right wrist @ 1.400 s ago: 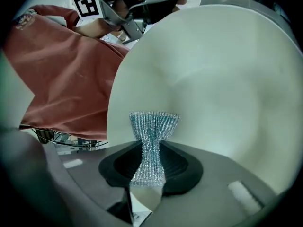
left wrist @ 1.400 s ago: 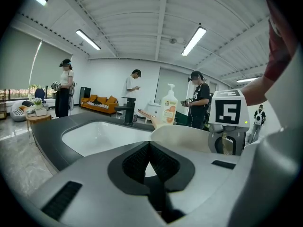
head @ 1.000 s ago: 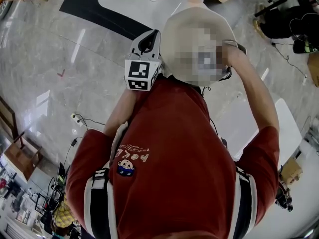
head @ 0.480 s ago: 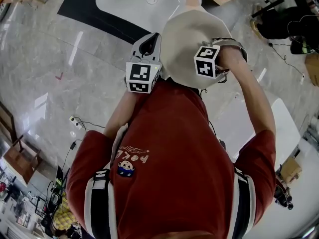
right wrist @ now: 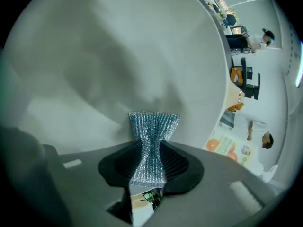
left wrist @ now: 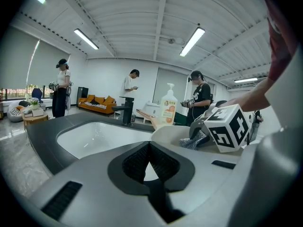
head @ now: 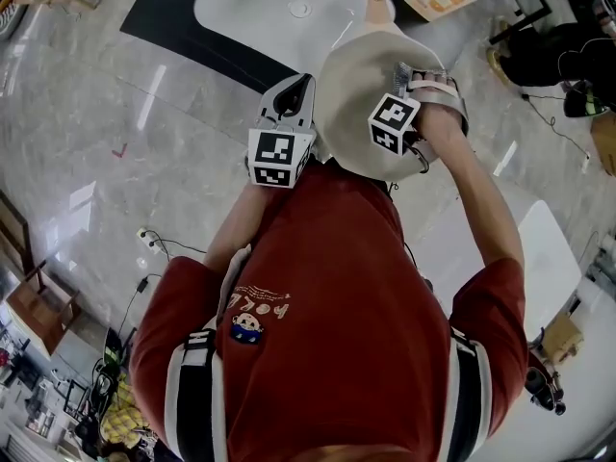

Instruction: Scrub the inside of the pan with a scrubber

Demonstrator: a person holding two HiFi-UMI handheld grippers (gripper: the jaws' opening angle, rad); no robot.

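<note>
A cream pan (head: 348,85) with a wooden handle (head: 376,0) is held up in front of the person, above the sink edge. My left gripper (head: 285,104) sits at its left rim, jaws shut on the pan's edge (left wrist: 165,132). My right gripper (head: 412,77) reaches into the pan from the right. It is shut on a silvery mesh scrubber (right wrist: 151,138), whose free end fans out against the pan's pale inner surface (right wrist: 118,56). In the left gripper view the scrubber (left wrist: 191,141) shows beside the right gripper's marker cube (left wrist: 229,126), inside the pan.
A white sink basin (head: 274,8) is set in a dark counter (head: 159,12), with a black tap (left wrist: 127,113) and an orange-labelled soap bottle (left wrist: 169,109) behind it. Three people stand in the room beyond. Cables and bags lie on the glossy floor.
The right gripper with the scrubber has slid a little up and left across the pan's inside. The pan and left gripper shifted slightly.
</note>
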